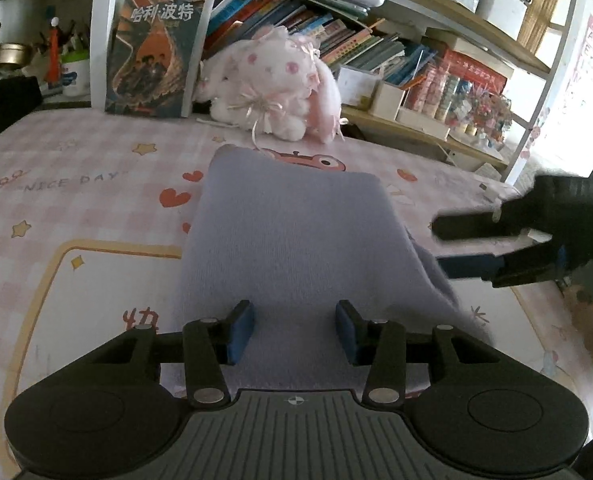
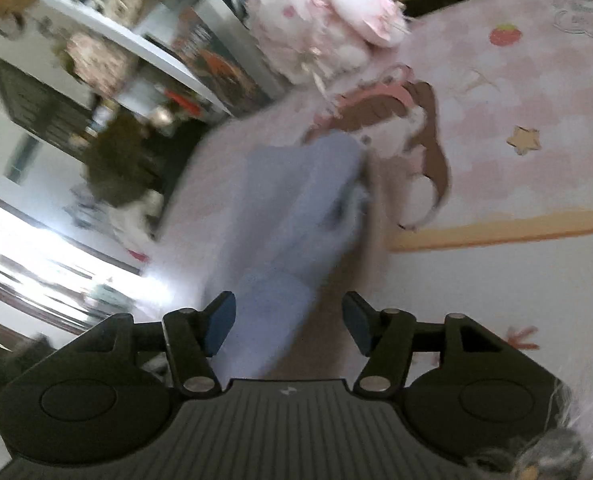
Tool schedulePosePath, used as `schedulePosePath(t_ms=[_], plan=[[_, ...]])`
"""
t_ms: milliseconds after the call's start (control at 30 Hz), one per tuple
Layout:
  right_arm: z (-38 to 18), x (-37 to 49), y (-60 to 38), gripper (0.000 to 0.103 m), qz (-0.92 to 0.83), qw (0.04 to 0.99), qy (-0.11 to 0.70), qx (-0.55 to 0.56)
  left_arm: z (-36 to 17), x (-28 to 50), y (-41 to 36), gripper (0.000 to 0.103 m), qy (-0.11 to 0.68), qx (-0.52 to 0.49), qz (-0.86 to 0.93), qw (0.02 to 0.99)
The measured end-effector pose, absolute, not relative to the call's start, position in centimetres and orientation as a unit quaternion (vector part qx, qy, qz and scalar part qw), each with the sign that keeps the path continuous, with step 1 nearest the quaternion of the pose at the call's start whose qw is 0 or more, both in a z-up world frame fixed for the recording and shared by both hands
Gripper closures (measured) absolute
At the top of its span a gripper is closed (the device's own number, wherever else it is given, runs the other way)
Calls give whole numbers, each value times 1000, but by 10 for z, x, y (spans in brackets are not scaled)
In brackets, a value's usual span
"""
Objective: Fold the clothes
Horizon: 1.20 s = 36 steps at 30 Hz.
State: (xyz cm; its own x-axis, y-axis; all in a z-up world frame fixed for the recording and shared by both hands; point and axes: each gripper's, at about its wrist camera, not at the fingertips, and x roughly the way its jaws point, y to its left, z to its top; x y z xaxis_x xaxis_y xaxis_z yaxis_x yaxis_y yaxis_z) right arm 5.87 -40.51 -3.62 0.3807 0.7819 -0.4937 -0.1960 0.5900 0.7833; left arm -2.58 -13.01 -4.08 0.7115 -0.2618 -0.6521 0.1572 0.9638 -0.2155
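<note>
A lavender knitted garment lies folded into a long rectangle on the pink patterned mat. My left gripper hovers open over its near end, blue pads apart, nothing between them. To the right, my right gripper stands open beside the garment's right edge, its fingers apart and not holding cloth. The right wrist view is blurred: the lavender garment stretches ahead of the open right gripper, whose left pad overlaps the cloth's near end.
A pink and white plush toy sits at the mat's far edge beside an upright book. Shelves of books and boxes run behind. The mat extends to the right in the right wrist view.
</note>
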Motion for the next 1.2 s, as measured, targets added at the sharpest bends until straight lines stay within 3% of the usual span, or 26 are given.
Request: schedulePosePath(t_ms=[133,433,533,567,600,700,733,867,967,1200], plan=[[-41,73,-405,43,309,753,462,352,-41,-28,-132,59,363,-69,-111,922],[-48,111,-379,48,269,788,473,288,-42,-28,-137,58,364,-47,-109,924],[-45,122,-368,64,258,808,466,252,-42,-29,-137,56,365,-47,-112,923],[-44,125,-364,77,254,814,463,240,-42,-28,-137,56,366,-47,-114,923],[-35,122,-362,83,265,828,439,228,-42,-28,-137,56,367,-46,-114,922],[0,91,-362,83,351,865,306,186,-44,-26,-138,56,369,-48,-112,922],[3,90,-360,83,344,874,300,165,-45,-26,-139,56,368,-46,-113,922],[-1,106,-354,81,257,903,332,96,-44,-25,-144,55,372,-28,-114,921],[1,111,-374,69,209,914,325,121,-45,-25,-146,55,372,-22,-114,921],[-10,73,-367,68,317,837,425,134,-45,-24,-144,55,373,-29,-116,920]])
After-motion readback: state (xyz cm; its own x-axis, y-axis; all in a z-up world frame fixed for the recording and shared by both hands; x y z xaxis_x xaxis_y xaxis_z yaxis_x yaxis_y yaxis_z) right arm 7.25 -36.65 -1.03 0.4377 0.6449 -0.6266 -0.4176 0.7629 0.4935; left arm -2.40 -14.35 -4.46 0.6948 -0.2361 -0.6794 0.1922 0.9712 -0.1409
